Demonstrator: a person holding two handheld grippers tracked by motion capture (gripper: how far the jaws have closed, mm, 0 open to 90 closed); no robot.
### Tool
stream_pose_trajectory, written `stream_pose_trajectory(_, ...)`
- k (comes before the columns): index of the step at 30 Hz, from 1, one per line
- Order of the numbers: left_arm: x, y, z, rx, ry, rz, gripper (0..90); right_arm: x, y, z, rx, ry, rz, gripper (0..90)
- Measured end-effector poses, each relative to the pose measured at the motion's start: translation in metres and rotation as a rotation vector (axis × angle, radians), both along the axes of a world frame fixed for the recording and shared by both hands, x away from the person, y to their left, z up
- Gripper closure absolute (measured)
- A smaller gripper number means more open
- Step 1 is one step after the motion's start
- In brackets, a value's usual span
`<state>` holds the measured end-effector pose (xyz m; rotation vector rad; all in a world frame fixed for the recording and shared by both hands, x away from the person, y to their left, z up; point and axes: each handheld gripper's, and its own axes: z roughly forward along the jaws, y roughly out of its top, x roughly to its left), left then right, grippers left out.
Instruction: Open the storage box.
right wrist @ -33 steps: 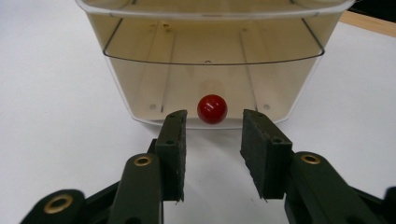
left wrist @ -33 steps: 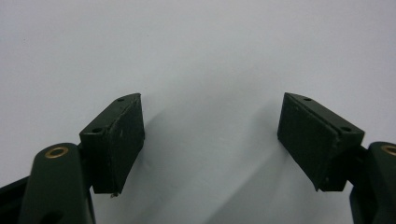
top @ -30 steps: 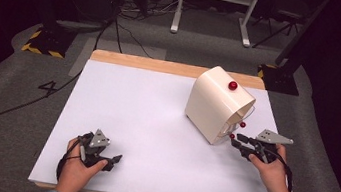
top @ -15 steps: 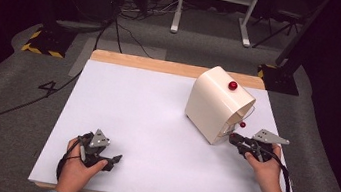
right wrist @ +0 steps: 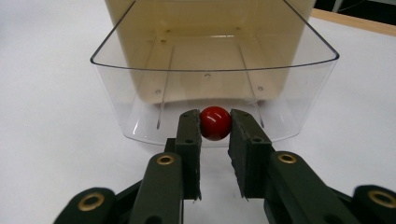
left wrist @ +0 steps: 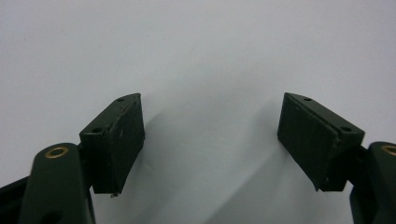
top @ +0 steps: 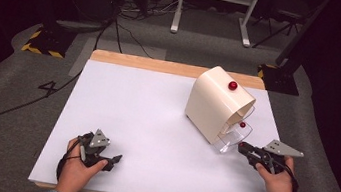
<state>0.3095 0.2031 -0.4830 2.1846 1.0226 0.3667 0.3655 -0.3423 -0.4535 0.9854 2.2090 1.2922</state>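
On the right half of the white table top, high view: cream plastic cabinet with a rounded top, standing upright, its clear plastic drawer drawn part-way out toward the near right. Right gripper at the drawer front, closed on the small red round drawer knob. Second red knob higher on the cabinet, untouched. Left gripper resting at the near left, well apart from the cabinet.

Left gripper view: jaws spread wide, nothing between, bare table beneath.

Right gripper view: both pads pressed against the red knob, clamped on either side. Drawer directly beyond the jaws, visibly empty.

Progress, as judged: grasp secured, drawer partly open; remaining travel toward the near side outstanding, assuming a full opening as the goal.
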Motion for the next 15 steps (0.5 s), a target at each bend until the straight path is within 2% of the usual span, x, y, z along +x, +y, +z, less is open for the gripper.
stream_pose_trajectory(9, 0.0, 0.0, 0.0, 0.003, 0.001, -0.001, 23.1, -0.03, -0.023, 0.004, 0.027, -0.007, -0.018, 74.4)
stream_pose_trajectory(15, 0.0, 0.0, 0.0, 0.003, 0.0, -0.001, 23.1, -0.045, -0.034, 0.002, 0.027, 0.015, -0.025, 74.3)
